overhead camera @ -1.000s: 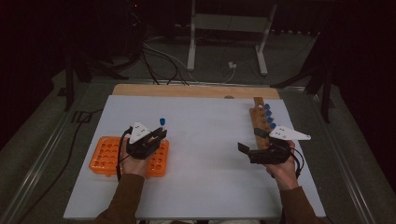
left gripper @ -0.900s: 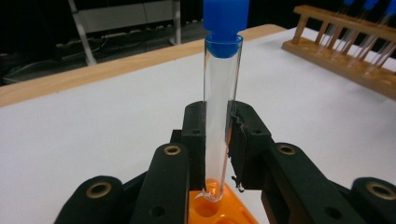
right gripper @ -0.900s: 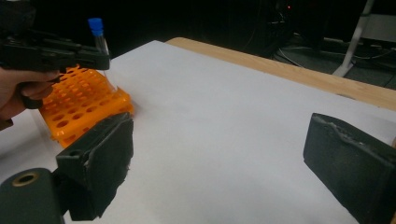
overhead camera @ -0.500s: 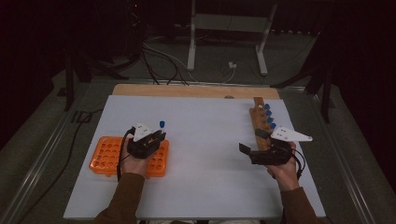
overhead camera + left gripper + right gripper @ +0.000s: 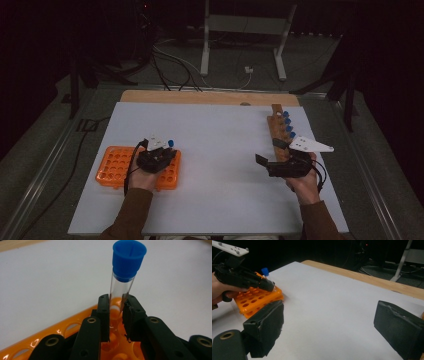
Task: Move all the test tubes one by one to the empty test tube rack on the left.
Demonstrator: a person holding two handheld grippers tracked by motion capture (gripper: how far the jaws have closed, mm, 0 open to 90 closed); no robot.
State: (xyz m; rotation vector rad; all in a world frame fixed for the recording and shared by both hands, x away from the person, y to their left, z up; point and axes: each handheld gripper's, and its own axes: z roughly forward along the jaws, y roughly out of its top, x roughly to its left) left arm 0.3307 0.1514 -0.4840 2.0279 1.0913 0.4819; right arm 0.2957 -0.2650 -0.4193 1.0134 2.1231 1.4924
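L claw (image 5: 116,315) pinching blue-capped tube (image 5: 123,287), now lower over orange rack (image 5: 116,167); R claw (image 5: 332,327) spread, unmoved

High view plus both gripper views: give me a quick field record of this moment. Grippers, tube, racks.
left gripper: shut on tube, over the orange rack's right end
tube: clear, blue cap, roughly upright, lower end at a rack hole; whether seated, cannot tell
orange rack: table's left side, its visible holes empty
right gripper: open, nothing between the jaws, beside the wooden rack's near end
wooden rack: table's right side, row of blue-capped tubes
table: white top, wooden far edge
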